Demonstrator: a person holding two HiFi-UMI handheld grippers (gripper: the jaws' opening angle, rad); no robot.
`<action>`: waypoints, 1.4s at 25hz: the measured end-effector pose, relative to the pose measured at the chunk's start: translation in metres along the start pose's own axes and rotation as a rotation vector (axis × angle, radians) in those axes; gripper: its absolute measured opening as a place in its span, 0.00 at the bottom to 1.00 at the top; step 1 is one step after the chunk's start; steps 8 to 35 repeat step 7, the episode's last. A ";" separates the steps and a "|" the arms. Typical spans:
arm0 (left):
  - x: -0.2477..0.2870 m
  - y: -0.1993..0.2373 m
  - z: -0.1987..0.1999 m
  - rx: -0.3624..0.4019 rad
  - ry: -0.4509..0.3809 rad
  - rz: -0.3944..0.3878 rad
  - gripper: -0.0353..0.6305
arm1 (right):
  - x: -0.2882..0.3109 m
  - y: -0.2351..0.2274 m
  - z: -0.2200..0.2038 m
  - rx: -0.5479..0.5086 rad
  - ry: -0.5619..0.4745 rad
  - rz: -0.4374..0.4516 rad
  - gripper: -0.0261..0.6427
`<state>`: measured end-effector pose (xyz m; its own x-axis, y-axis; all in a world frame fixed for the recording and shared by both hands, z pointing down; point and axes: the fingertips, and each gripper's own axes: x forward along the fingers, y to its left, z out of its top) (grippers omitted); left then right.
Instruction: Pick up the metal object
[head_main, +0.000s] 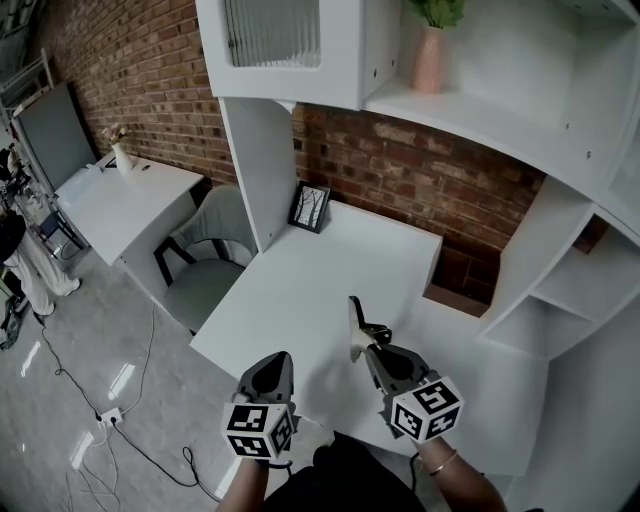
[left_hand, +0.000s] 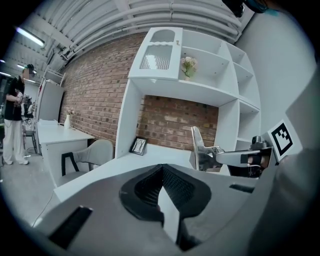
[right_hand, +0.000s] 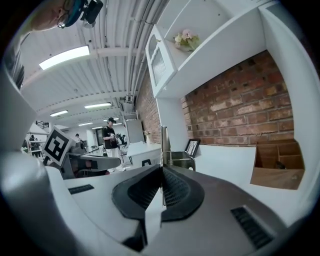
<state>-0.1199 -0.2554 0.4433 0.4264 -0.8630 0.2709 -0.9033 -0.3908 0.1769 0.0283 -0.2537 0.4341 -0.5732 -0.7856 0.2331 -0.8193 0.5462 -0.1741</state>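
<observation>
The metal object (head_main: 356, 325) is a shiny silver piece with an upright flat plate. It hangs above the white desk (head_main: 300, 290), and my right gripper (head_main: 372, 348) is shut on it. In the right gripper view the metal object (right_hand: 172, 156) sticks out just past the closed jaws of the right gripper (right_hand: 161, 181). The left gripper view shows the metal object (left_hand: 202, 150) from the side, held by the right gripper (left_hand: 239, 157). My left gripper (head_main: 272, 368) hovers near the desk's front edge, left of the object. The left gripper's (left_hand: 161, 184) jaws meet with nothing between them.
A framed picture (head_main: 309, 207) leans at the desk's back. White shelves rise behind and to the right, with a pink vase (head_main: 428, 58) on one. A wooden recess (head_main: 455, 285) opens at the desk's right. A grey chair (head_main: 205, 262) and a second desk (head_main: 125, 205) stand left.
</observation>
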 end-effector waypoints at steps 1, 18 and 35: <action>-0.002 -0.001 -0.002 -0.001 0.003 -0.001 0.07 | -0.002 0.001 -0.001 -0.003 -0.001 -0.002 0.05; -0.012 -0.011 -0.013 -0.005 0.019 -0.013 0.07 | -0.016 0.007 -0.006 -0.027 0.005 -0.018 0.05; -0.012 -0.011 -0.013 -0.005 0.019 -0.013 0.07 | -0.016 0.007 -0.006 -0.027 0.005 -0.018 0.05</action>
